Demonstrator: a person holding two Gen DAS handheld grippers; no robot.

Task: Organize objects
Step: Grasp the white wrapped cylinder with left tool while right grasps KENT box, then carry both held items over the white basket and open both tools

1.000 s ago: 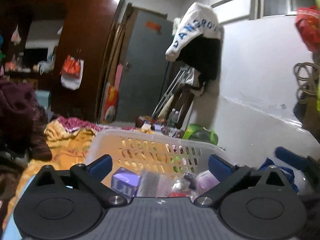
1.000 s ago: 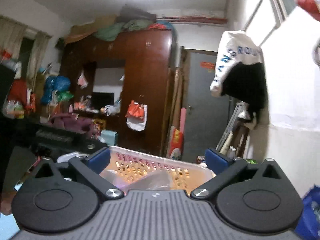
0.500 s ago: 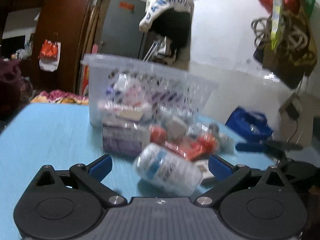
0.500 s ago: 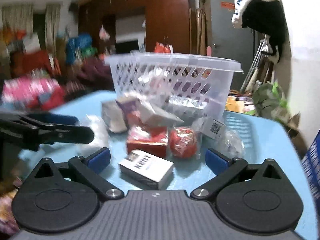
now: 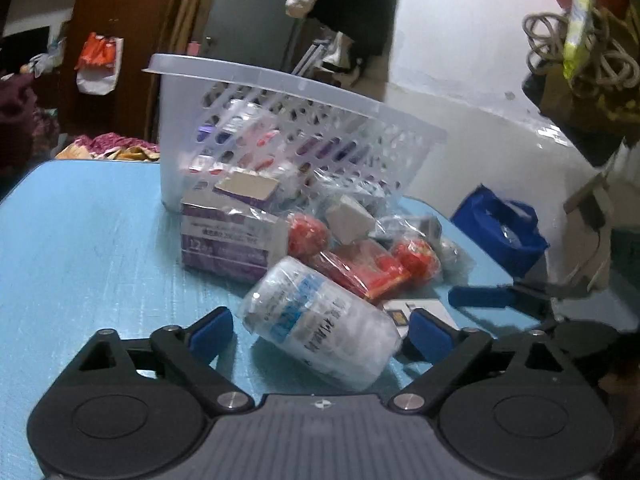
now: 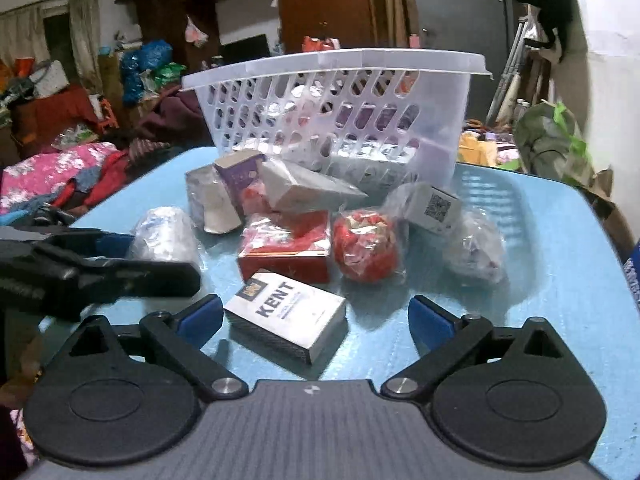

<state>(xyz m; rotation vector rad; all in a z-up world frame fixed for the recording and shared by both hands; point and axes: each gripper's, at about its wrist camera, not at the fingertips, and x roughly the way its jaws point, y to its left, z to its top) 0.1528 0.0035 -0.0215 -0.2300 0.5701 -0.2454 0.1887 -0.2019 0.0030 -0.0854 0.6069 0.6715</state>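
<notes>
A white perforated basket (image 5: 280, 120) stands on the blue table (image 5: 80, 248), several packets inside; it also shows in the right wrist view (image 6: 340, 112). In front lies a pile: a wrapped white bottle (image 5: 320, 324), a purple box (image 5: 228, 240), a red box (image 6: 286, 246), a wrapped red ball (image 6: 366, 242), a white KENT box (image 6: 286, 314). My left gripper (image 5: 320, 334) is open around the bottle's near end. My right gripper (image 6: 316, 320) is open with the KENT box between its fingers. The left gripper shows in the right wrist view (image 6: 96, 272).
A blue bag (image 5: 502, 228) sits off the table's right edge by the white wall. A wardrobe (image 6: 320, 4) and piled clothes (image 6: 52, 176) lie behind and to the left. A green bag (image 6: 552, 140) is beyond the table's far right.
Both grippers have dropped from above the basket to table level and closed in on the pile. The bottle and KENT box now sit between the open fingers.
</notes>
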